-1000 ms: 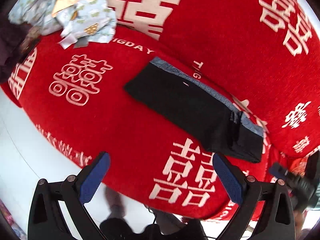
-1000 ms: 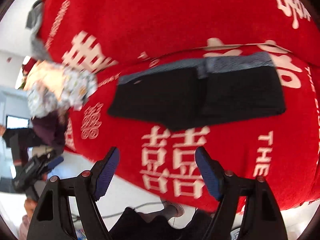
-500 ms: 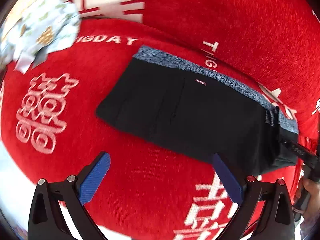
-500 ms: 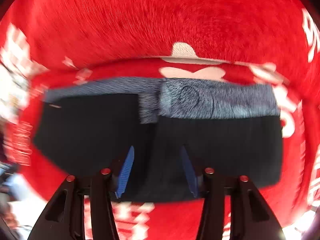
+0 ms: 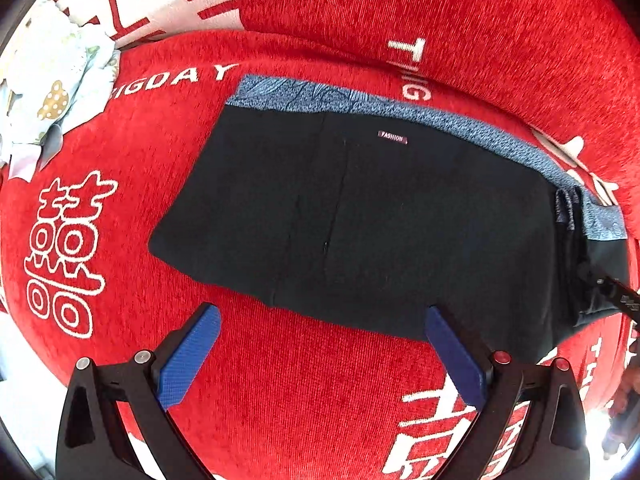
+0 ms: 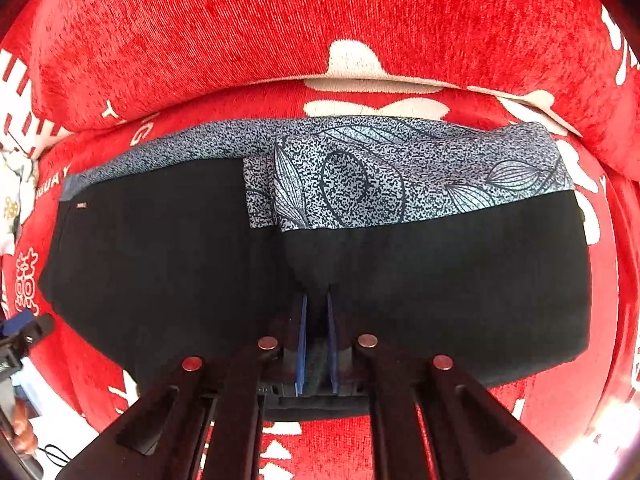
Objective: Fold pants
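Black pants (image 5: 360,220) with a blue-grey patterned waistband (image 5: 320,98) lie flat on the red sofa seat (image 5: 280,380), one end folded over. My left gripper (image 5: 320,314) hovers open over the pants' near edge, nothing between its blue pads. In the right wrist view my right gripper (image 6: 316,304) is closing its jaws, and a ridge of black pants (image 6: 160,260) fabric is pinched between the pads just below the waistband (image 6: 400,168). The right gripper's tip (image 5: 616,292) also shows at the pants' right end in the left wrist view.
The sofa's red backrest (image 5: 460,12) rises right behind the waistband. A light patterned cloth (image 5: 52,92) lies crumpled at the seat's far left. The seat's front edge drops to a pale floor (image 5: 16,360) at lower left.
Both grippers have come down close to the pants. The right jaws went from wide open to nearly together on the black fabric. The left jaws stayed wide.
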Available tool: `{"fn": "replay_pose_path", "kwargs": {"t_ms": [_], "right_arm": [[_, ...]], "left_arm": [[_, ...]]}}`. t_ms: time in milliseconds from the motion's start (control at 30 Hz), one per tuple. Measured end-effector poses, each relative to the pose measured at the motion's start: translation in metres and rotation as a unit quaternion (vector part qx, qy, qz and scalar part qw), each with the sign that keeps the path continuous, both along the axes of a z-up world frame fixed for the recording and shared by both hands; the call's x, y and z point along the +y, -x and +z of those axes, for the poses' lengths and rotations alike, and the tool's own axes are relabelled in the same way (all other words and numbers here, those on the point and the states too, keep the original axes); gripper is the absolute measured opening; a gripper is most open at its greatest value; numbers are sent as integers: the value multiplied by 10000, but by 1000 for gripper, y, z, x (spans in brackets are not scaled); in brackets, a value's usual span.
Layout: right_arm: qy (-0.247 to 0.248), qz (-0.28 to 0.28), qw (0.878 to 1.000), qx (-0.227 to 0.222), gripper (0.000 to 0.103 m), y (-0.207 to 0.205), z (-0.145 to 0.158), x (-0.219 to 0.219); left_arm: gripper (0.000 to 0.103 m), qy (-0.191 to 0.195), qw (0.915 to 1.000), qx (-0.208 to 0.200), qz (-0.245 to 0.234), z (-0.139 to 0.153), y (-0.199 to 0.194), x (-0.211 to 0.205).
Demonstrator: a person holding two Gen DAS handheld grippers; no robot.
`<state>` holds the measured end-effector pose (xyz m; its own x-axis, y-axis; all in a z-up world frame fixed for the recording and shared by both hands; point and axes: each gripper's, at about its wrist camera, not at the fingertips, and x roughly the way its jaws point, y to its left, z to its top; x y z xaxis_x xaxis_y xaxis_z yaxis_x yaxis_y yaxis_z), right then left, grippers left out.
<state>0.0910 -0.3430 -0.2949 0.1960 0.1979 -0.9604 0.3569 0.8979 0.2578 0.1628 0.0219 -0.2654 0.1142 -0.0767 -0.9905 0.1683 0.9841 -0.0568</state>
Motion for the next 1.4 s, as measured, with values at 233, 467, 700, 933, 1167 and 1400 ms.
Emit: {"fn": "replay_pose_path", "kwargs": {"t_ms": [233, 467, 700, 933, 1167, 1400], "right_arm": [[-266, 328, 9980, -466, 21, 9, 37, -1], [-710, -178, 9971, -213, 21, 7, -3, 8], [-781, 284, 9965, -26, 21, 7, 7, 44], [-832, 1005, 9912, -220, 25, -2, 26, 100], [-653, 1144, 9907, -325, 41, -18, 32, 120], [-1046, 871, 9906, 135, 51, -24, -3, 116]], "left_arm": [[102, -111, 9999, 17, -11, -2, 3, -1], [102, -123, 9999, 42, 25, -5, 0, 3], [102, -35, 10000, 80, 18, -8, 2, 12], [102, 24, 9998, 150, 133, -11, 2, 30], [102, 314, 9992, 205, 136, -10, -1, 52], [102, 1036, 9931, 53, 547, 0, -15, 94]]}}
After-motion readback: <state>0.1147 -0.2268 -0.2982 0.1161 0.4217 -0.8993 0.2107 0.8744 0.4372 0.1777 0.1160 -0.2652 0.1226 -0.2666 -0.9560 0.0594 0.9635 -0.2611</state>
